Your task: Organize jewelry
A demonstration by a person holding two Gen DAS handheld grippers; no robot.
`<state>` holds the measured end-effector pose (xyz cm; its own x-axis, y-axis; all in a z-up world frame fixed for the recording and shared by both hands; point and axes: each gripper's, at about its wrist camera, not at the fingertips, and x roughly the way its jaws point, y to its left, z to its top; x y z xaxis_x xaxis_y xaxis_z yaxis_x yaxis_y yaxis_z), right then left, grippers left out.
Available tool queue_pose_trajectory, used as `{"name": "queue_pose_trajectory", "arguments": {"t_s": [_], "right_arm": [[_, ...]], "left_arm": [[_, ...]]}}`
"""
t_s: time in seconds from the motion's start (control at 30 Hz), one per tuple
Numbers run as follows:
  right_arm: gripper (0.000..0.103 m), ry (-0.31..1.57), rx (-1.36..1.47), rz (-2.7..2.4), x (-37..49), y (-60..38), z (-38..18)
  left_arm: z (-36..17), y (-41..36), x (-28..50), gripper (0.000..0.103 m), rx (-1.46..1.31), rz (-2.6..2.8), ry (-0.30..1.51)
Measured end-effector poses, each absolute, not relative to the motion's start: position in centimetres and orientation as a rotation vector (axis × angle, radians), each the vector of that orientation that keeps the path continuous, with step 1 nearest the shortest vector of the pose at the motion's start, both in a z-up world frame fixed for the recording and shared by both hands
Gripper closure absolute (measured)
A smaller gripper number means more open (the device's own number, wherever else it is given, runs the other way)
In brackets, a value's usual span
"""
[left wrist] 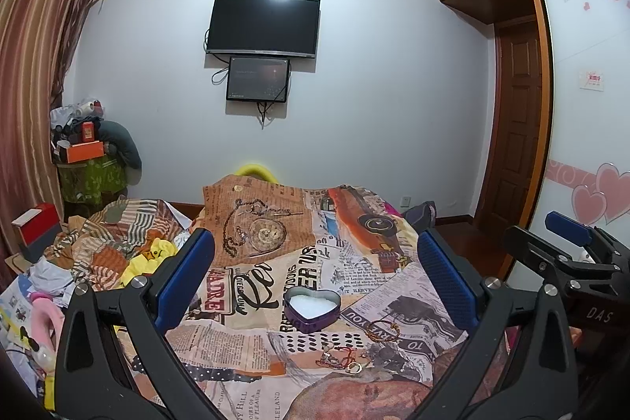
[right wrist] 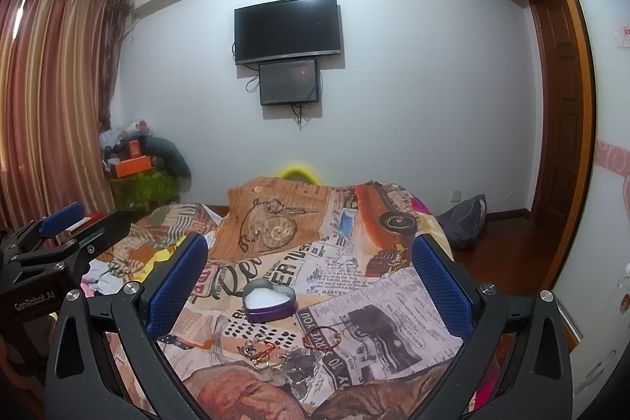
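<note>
A purple heart-shaped tin (left wrist: 312, 305) with a white lining sits open on the printed bedspread (left wrist: 252, 349); it also shows in the right wrist view (right wrist: 269, 300). In front of it lie a beaded bracelet (left wrist: 382, 330) (right wrist: 323, 337), a red cord piece with charms (left wrist: 336, 357) (right wrist: 260, 349) and a gold ring (left wrist: 354, 367) (right wrist: 262, 364). My left gripper (left wrist: 315, 274) is open and empty, held above the tin. My right gripper (right wrist: 311, 282) is open and empty, also above the tin and jewelry. The right gripper shows at the right edge of the left view (left wrist: 567, 242).
Piled clothes and toys (left wrist: 118, 254) lie left of the bedspread. A red box (left wrist: 35, 227) sits at the far left. A dark bag (right wrist: 464, 223) lies on the wooden floor to the right. A TV (left wrist: 263, 26) hangs on the far wall.
</note>
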<state>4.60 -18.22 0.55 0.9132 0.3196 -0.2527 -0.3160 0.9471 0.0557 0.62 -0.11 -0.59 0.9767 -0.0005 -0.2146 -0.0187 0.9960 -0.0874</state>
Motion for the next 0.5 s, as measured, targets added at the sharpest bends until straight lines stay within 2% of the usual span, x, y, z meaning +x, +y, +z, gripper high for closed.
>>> {"name": "queue_pose_trajectory", "arguments": {"t_s": [0.5], "right_arm": [[0.000, 0.269, 0.015, 0.329, 4.77, -18.25, 0.48]], "left_arm": [[-0.77, -0.38, 0.82, 0.000, -0.086, 0.010, 0.221]]}}
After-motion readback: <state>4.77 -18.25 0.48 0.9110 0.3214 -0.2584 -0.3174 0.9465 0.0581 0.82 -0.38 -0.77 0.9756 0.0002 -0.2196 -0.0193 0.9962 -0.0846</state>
